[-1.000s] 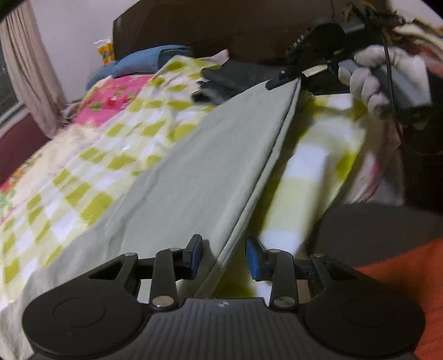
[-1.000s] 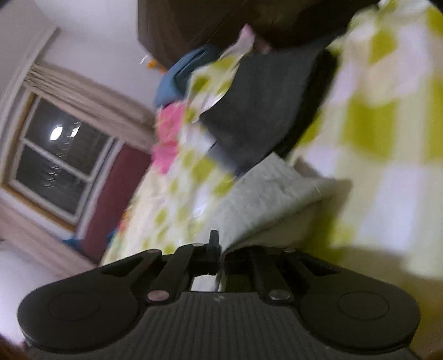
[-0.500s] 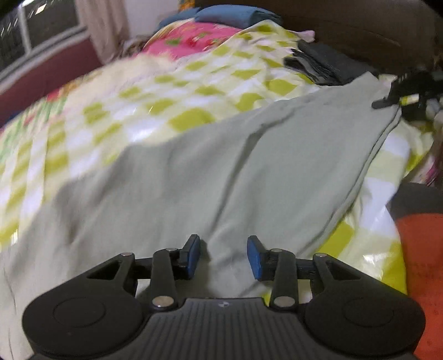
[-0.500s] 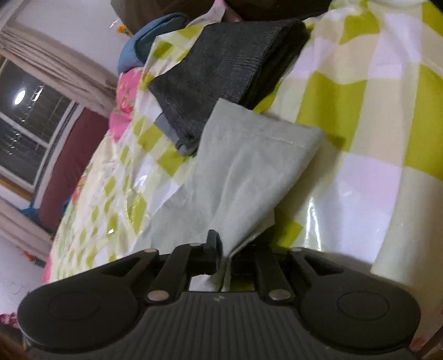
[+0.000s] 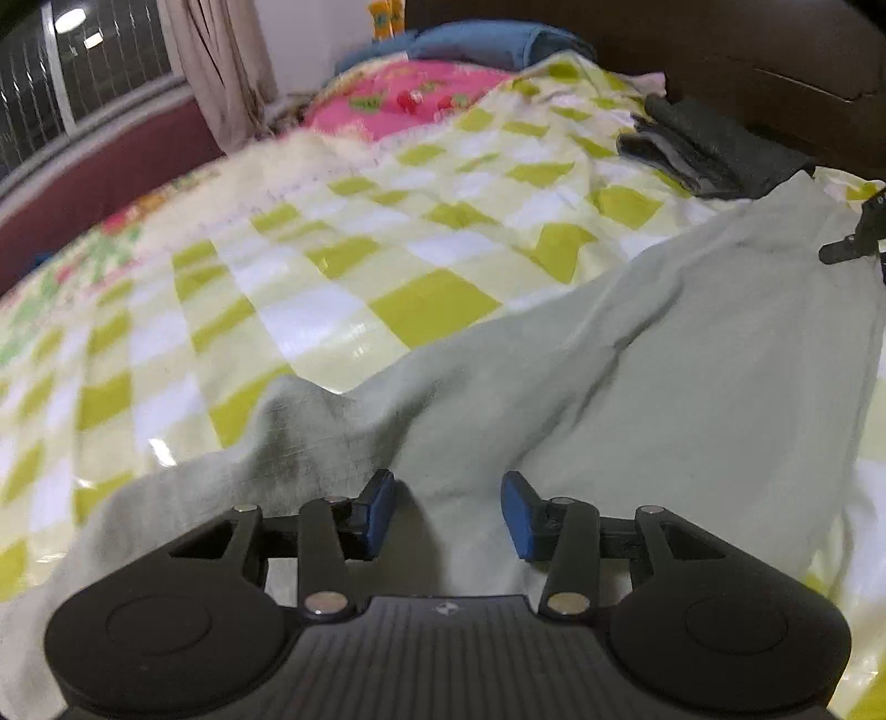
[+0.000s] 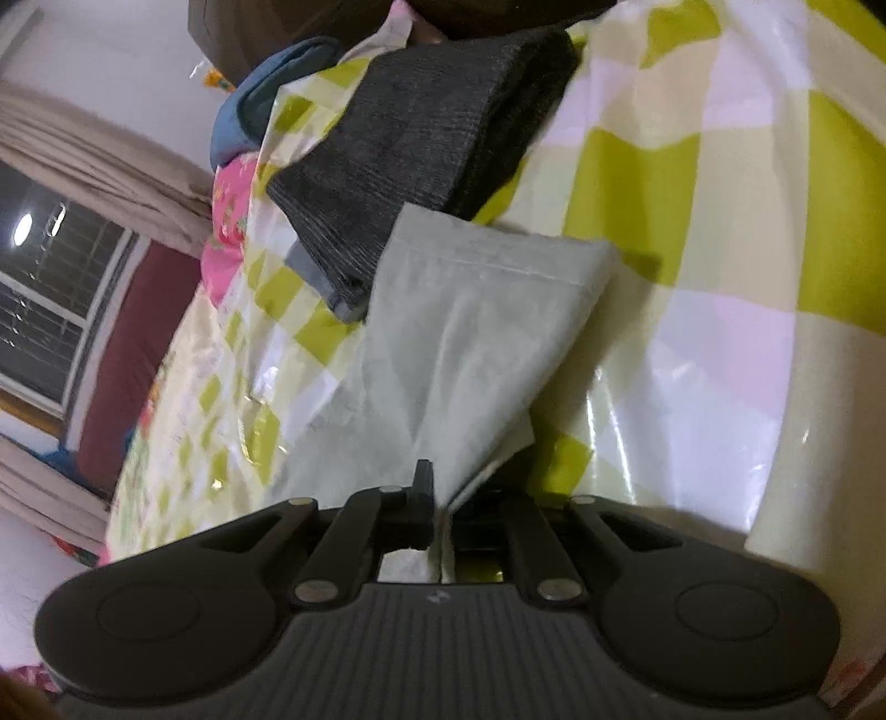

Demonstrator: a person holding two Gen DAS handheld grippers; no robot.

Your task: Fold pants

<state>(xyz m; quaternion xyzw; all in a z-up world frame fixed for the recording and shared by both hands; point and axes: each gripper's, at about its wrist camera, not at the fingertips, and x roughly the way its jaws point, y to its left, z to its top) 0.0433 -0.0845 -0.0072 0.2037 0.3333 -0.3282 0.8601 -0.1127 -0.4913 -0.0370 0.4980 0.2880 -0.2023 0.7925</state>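
Checked bedspread (image 5: pixel 432 304) below; left gripper (image 5: pixel 447 512) gapes low over pants (image 5: pixel 692 387), right gripper (image 6: pixel 440 501) pinches their hem, lower centre.

Dim, soft blur, fisheye-warped edges

The left hand-held gripper (image 5: pixel 447 512) fills the 6 o'clock part of the view, its blue-padded fingers (image 5: pixel 377 510) spread apart with pale grey-green pants (image 5: pixel 664 387) lying between and beyond them. The pants stretch from 7 o'clock up toward 2 o'clock across a bed (image 5: pixel 310 310) covered in a yellow-green and white checked sheet. At 3 o'clock, the black tip of the right hand-held gripper (image 5: pixel 855 238) meets the far end of the pants. A folded dark grey garment (image 5: pixel 709 149) sits at 1 o'clock, near the pants. A pink floral pillow (image 5: pixel 404 99) and a blue cloth (image 5: pixel 476 41) lie at 12 o'clock, a curtain (image 5: pixel 216 66) at 11 o'clock.
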